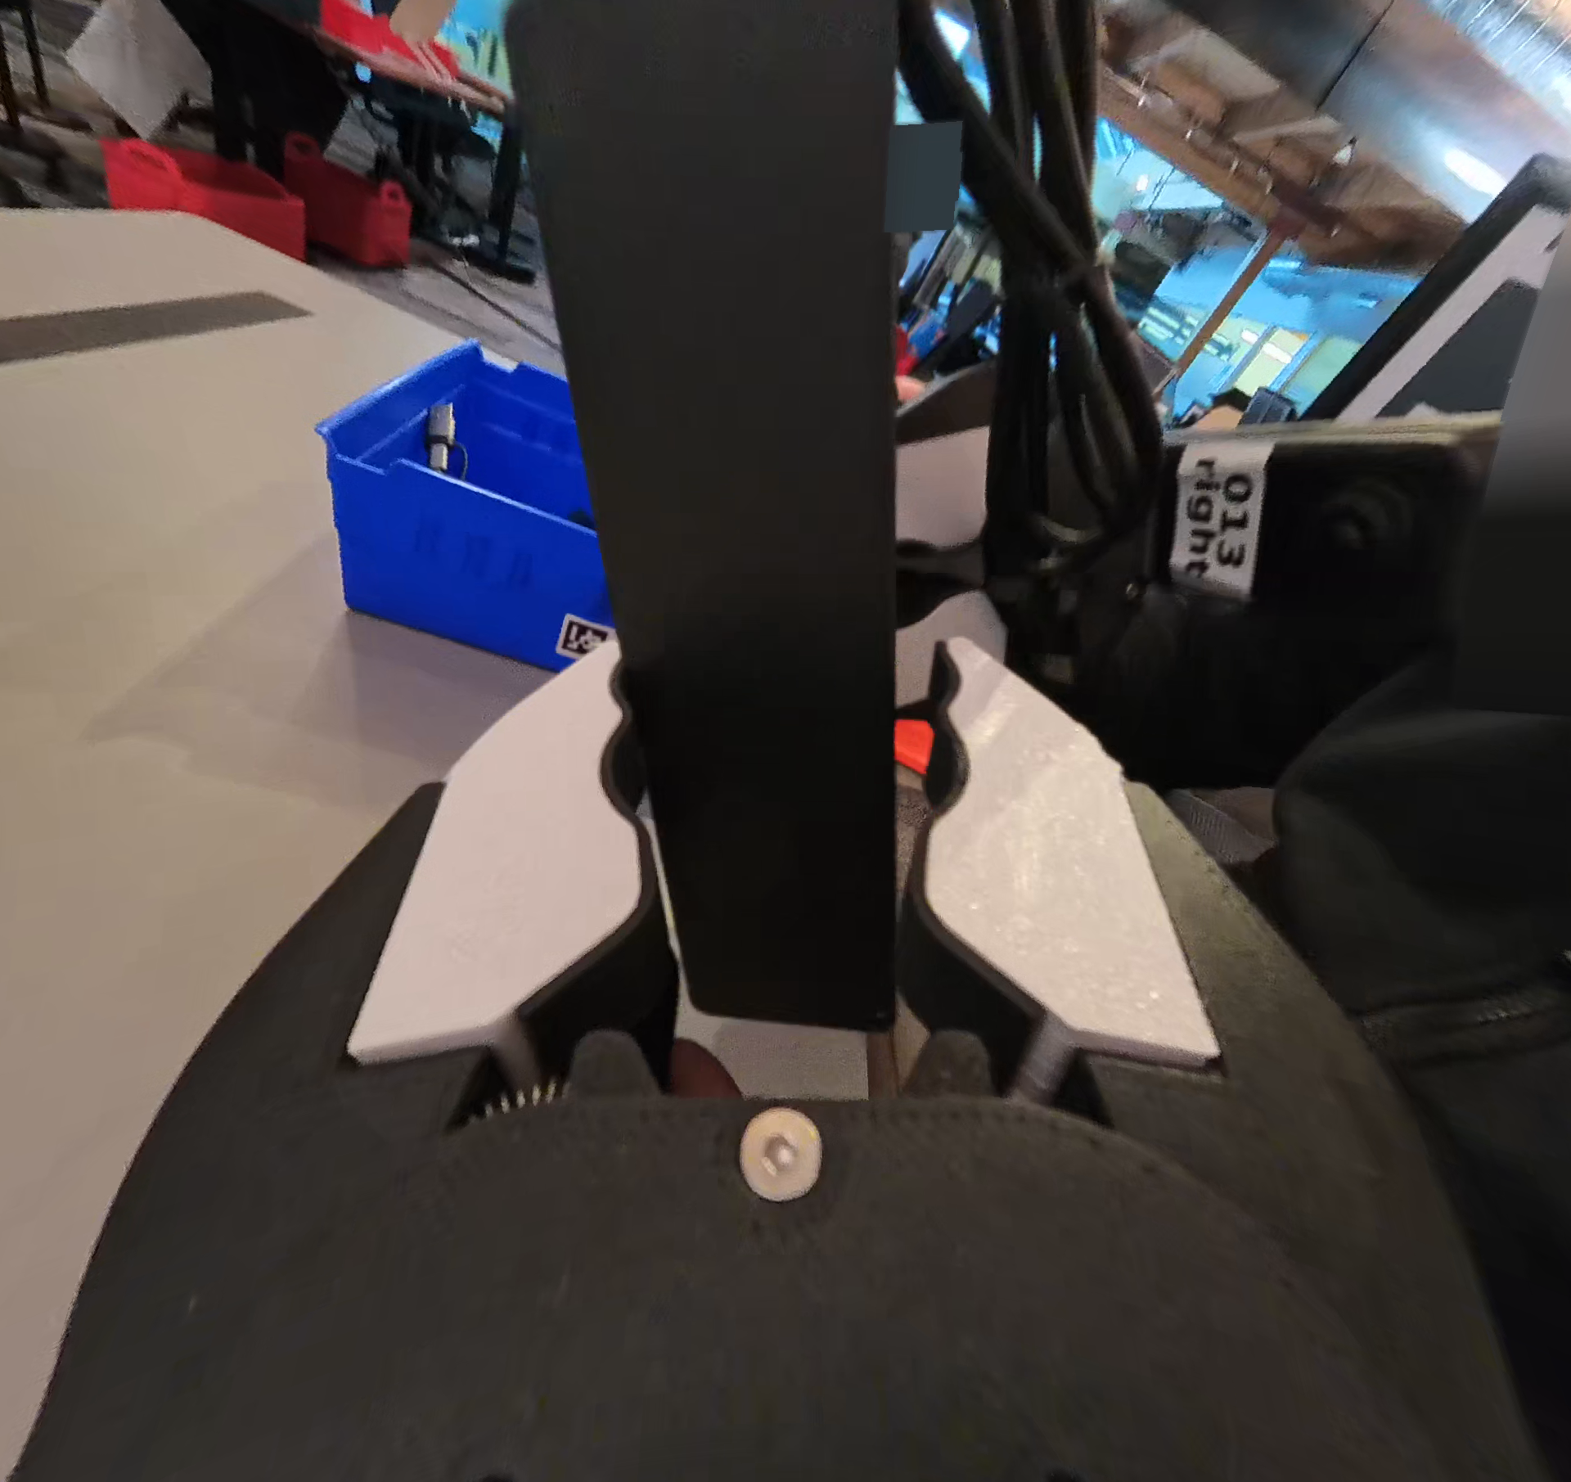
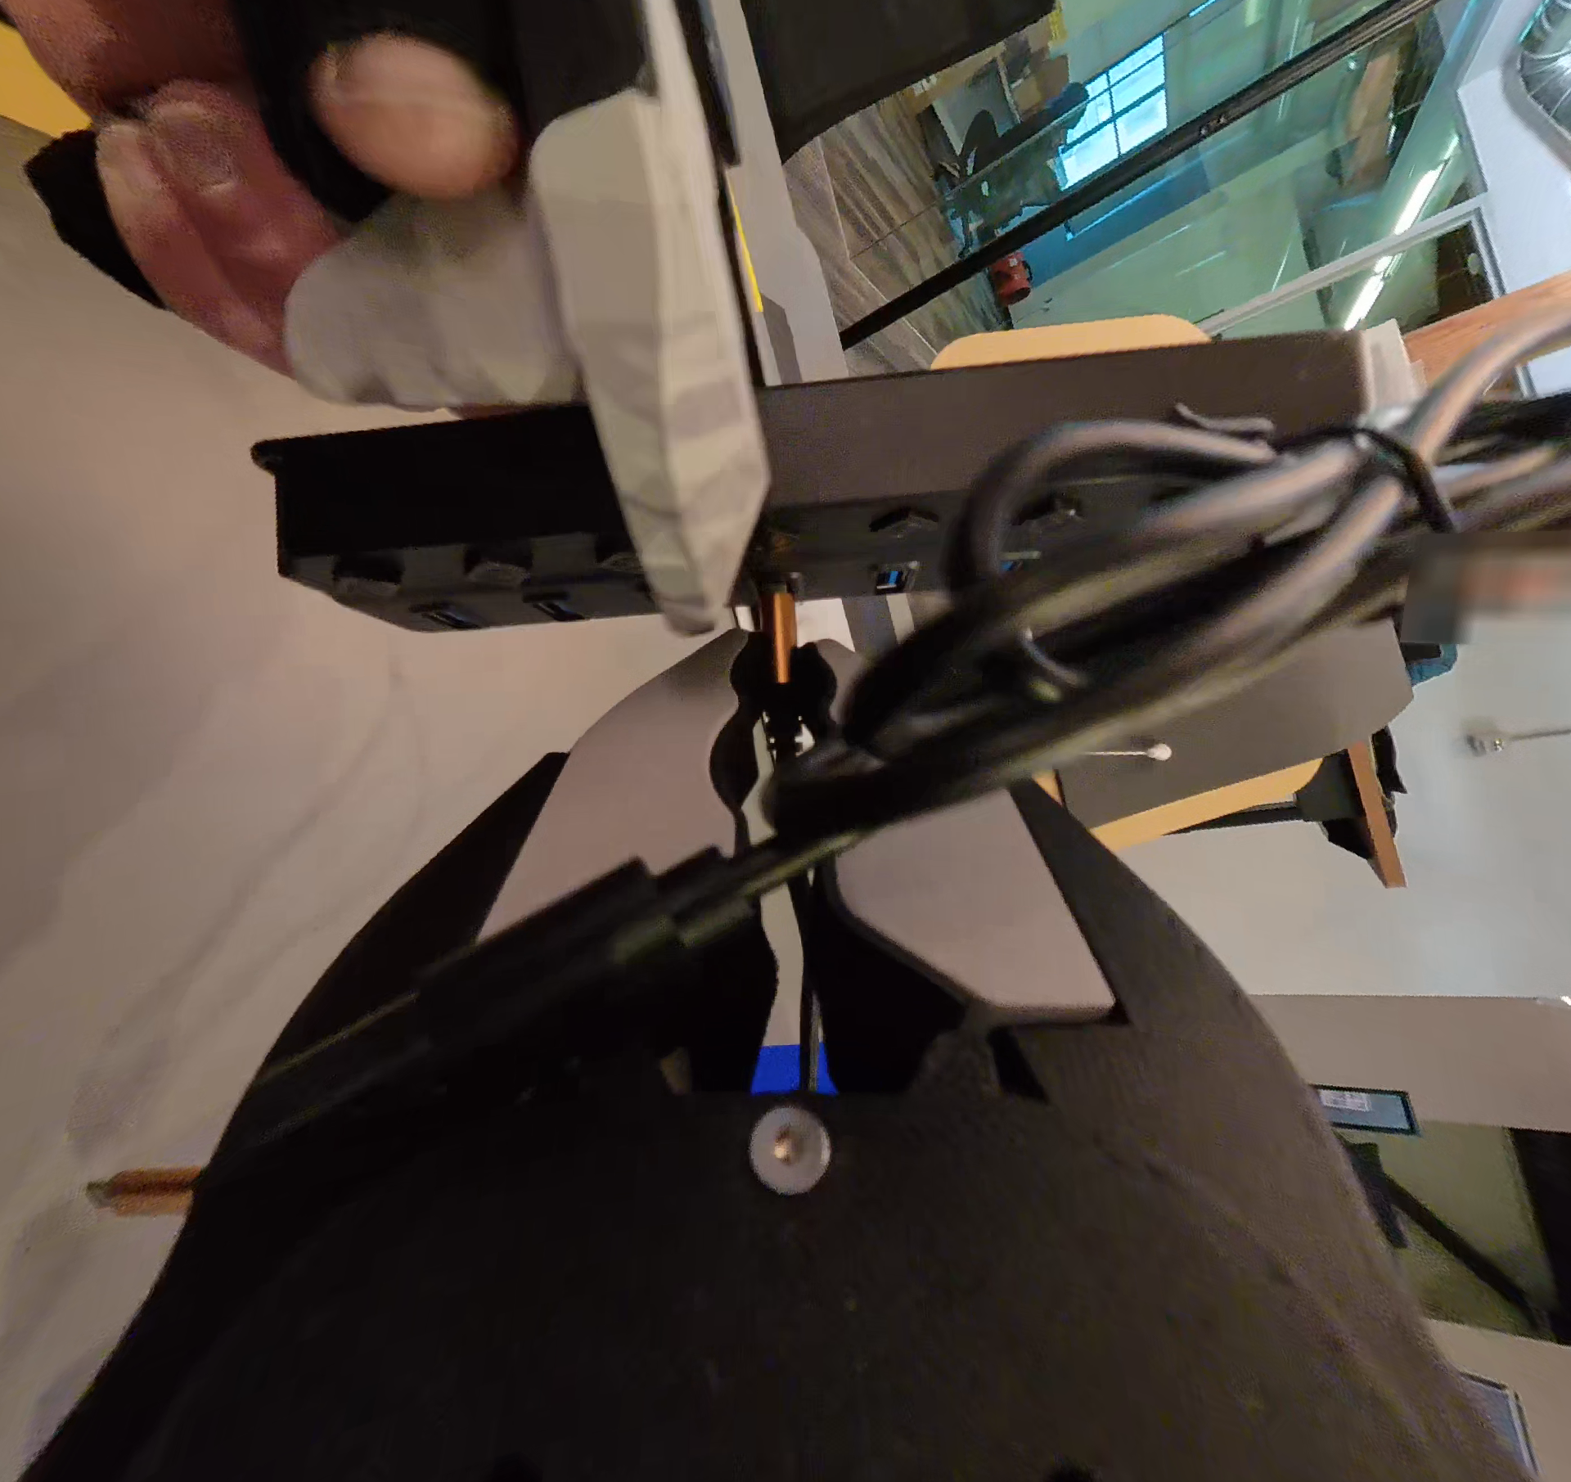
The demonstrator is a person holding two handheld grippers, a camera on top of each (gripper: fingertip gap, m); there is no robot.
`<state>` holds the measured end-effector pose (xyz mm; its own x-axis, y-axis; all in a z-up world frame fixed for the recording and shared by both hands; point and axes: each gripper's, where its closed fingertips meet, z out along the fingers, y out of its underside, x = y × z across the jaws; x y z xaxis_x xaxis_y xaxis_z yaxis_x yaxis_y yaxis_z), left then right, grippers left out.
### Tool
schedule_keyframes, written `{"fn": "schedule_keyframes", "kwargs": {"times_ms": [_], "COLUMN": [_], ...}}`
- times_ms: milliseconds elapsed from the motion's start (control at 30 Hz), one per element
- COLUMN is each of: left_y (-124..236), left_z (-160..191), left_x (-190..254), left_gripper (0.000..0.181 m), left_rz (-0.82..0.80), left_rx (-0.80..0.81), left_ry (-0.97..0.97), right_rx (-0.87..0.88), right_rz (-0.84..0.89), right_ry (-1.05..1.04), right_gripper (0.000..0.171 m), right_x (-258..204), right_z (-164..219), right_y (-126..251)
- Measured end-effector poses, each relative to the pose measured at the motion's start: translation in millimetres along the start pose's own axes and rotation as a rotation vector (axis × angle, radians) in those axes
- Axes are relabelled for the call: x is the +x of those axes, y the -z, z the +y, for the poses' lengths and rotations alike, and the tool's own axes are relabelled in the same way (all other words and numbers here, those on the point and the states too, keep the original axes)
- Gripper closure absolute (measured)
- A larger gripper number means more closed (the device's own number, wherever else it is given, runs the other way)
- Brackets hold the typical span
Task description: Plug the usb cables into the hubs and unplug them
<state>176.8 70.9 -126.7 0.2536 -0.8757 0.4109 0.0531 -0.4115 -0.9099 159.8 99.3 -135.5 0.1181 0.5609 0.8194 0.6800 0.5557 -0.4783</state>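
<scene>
Left gripper [image 1: 769, 761]: its two grey jaws are closed on a long black hub [image 1: 723, 463], lifted off the table [image 1: 170, 591] and held steady so its row of sockets faces the other tool.
Right gripper [image 2: 778, 706]: its jaws are nearly shut, pinching the black body of a usb plug [image 2: 779, 633]; the metal tip touches or has just entered a socket near the middle of the hub's edge. How deep it sits I cannot tell.
Reason for the hold: one tool braces the hub while the other pushes the plug in line.
Cable bundle [image 2: 1190, 557]: a tied coil of black cord hangs across the hub, crowding the right jaw and covering some sockets.
Blue bin [image 1: 459, 523]: on the table behind the hub, with a small grey adapter [image 1: 438, 438] inside.
Hand [image 2: 212, 166]: a person's fingers grip the left tool's handle.
</scene>
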Motion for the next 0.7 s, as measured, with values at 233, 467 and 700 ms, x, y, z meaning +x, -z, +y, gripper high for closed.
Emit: {"fn": "schedule_keyframes", "kwargs": {"times_ms": [233, 467, 700], "left_y": [-4.3, -0.5, 30.9], "left_z": [1.0, -9.8, -39.2], "left_x": [0.0, 2.0, -6.9], "left_gripper": [0.126, 0.126, 0.126], "left_rz": [-0.025, -0.065, -0.131], "left_rx": [0.014, 0.070, 0.108], "left_ry": [-0.011, -0.029, -0.130], "right_rx": [-0.025, -0.044, -0.068], "right_rz": [-0.039, -0.061, -0.052], "right_ry": [0.074, 0.003, -0.198], "right_gripper": [0.160, 0.165, 0.165], "right_x": [-1.4, 5.5, 54.8], "right_z": [4.2, 7.3, 50.7], "right_y": [4.6, 16.7, 58.1]}}
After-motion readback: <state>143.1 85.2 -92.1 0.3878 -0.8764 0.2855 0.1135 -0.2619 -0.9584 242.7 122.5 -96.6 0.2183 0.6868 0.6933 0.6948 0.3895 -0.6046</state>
